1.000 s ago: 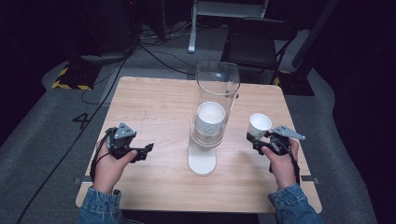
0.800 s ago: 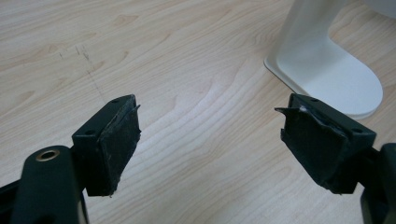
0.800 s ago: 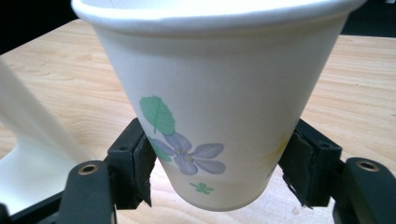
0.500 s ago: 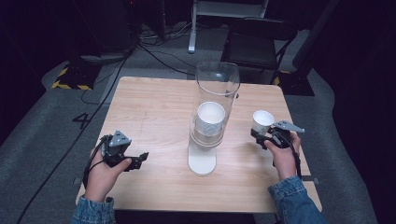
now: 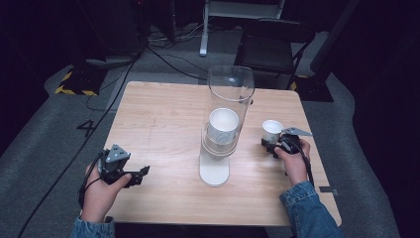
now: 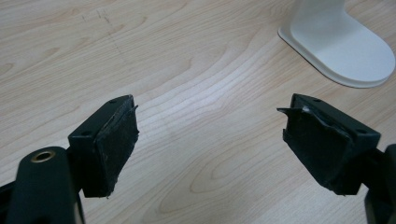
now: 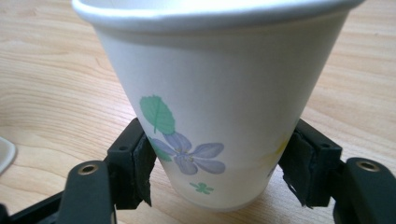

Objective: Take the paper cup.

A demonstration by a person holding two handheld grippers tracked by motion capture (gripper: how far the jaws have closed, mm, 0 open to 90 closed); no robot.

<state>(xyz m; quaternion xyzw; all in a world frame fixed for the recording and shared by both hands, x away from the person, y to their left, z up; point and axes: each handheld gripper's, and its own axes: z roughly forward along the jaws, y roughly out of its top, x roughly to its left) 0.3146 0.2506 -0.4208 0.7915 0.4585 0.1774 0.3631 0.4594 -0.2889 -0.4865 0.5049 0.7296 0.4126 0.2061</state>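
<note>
Right gripper (image 7: 219,175) clamps the paper cup (image 7: 215,98) low on the table (image 5: 163,114), right of the cup dispenser (image 5: 225,129); left gripper (image 6: 210,149) gapes empty; judged step: setting down; next, release.

A clear cup dispenser tube (image 5: 229,124) is standing on a white base (image 5: 214,171) between the two grippers, a stack of white cups (image 5: 223,126) sitting inside it. Beyond the wooden table (image 5: 163,114), a black chair (image 5: 275,47) is waiting, cables (image 5: 163,54) lying across the grey floor.

Cup (image 5: 272,130) lower, left tongs (image 5: 138,174) nearer.
</note>
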